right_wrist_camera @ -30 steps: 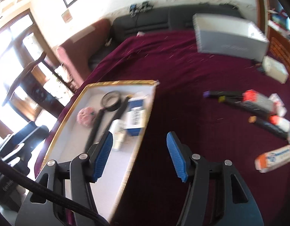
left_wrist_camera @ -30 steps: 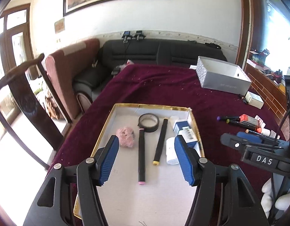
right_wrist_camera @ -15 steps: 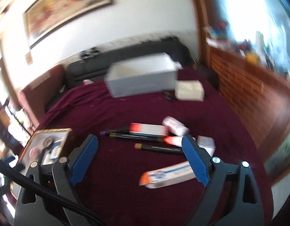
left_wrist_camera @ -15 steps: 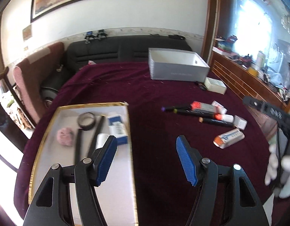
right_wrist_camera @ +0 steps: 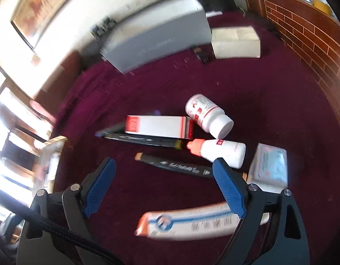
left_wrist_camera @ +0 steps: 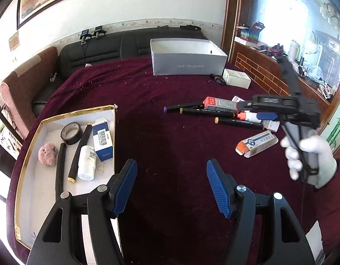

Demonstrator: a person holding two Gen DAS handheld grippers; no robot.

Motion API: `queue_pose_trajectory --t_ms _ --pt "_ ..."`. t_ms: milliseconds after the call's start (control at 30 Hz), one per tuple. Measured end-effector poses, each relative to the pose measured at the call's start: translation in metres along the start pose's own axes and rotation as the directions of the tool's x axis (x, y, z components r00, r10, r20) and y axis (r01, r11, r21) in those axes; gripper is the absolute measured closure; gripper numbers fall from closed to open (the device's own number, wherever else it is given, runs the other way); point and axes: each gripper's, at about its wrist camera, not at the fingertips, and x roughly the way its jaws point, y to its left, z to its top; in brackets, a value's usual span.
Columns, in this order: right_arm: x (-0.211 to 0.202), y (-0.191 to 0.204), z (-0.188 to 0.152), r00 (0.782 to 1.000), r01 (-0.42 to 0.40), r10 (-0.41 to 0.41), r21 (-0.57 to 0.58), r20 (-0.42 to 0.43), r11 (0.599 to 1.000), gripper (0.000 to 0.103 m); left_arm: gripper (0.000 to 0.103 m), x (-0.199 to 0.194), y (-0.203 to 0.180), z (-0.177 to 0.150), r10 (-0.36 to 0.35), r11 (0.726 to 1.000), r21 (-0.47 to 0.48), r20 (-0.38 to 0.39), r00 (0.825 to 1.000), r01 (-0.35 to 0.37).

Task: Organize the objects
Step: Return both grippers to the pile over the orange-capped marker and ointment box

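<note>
A gold-edged white tray (left_wrist_camera: 35, 195) at the left holds a tape roll (left_wrist_camera: 71, 133), a pink ball (left_wrist_camera: 47, 154), black markers, a white bottle and a blue box. Loose items lie on the maroon cloth at the right: a red-and-white box (right_wrist_camera: 157, 126), a white pill bottle (right_wrist_camera: 208, 116), an orange-capped bottle (right_wrist_camera: 218, 151), black markers (right_wrist_camera: 176, 165), a blister pack (right_wrist_camera: 269, 164) and an orange-and-white box (right_wrist_camera: 192, 223). My left gripper (left_wrist_camera: 171, 188) is open and empty above bare cloth beside the tray. My right gripper (right_wrist_camera: 164, 186) is open and empty, hovering over the loose items.
A grey open shoebox (left_wrist_camera: 187, 57) stands at the table's far side, with a small white box (left_wrist_camera: 236, 78) to its right. A black sofa (left_wrist_camera: 125, 44) and a brick-patterned cabinet (left_wrist_camera: 258, 70) lie beyond the table.
Both grippers have swung right, away from the tray. The right gripper has come in low over the loose items; both stay open.
</note>
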Motion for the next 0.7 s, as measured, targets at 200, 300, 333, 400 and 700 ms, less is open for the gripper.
queue_pose_trajectory --t_ms 200,300,333,400,700 --pt "0.029 0.01 -0.013 0.995 -0.016 0.021 0.048 -0.099 0.999 0.011 0.044 0.009 0.011 -0.003 -0.001 0.999 -0.036 -0.024 1.0 0.001" --pt "0.031 0.029 -0.028 0.969 -0.166 0.172 0.047 -0.177 0.985 0.012 0.044 0.014 0.015 -0.005 -0.02 0.998 -0.057 -0.042 0.999 0.017" --pt "0.033 0.036 -0.033 0.945 -0.242 0.25 0.065 -0.208 0.968 0.012 0.044 0.016 0.015 -0.005 -0.026 0.998 -0.061 -0.048 0.999 0.023" --pt "0.03 0.046 -0.039 0.917 -0.327 0.334 0.072 -0.219 0.942 0.012 0.044 0.019 0.015 -0.008 -0.036 0.997 -0.067 -0.06 0.998 0.032" --pt "-0.047 0.032 -0.062 0.981 -0.186 0.185 -0.03 -0.051 0.982 0.012 0.044 0.039 0.004 -0.008 -0.103 0.993 -0.062 -0.11 0.989 0.097"
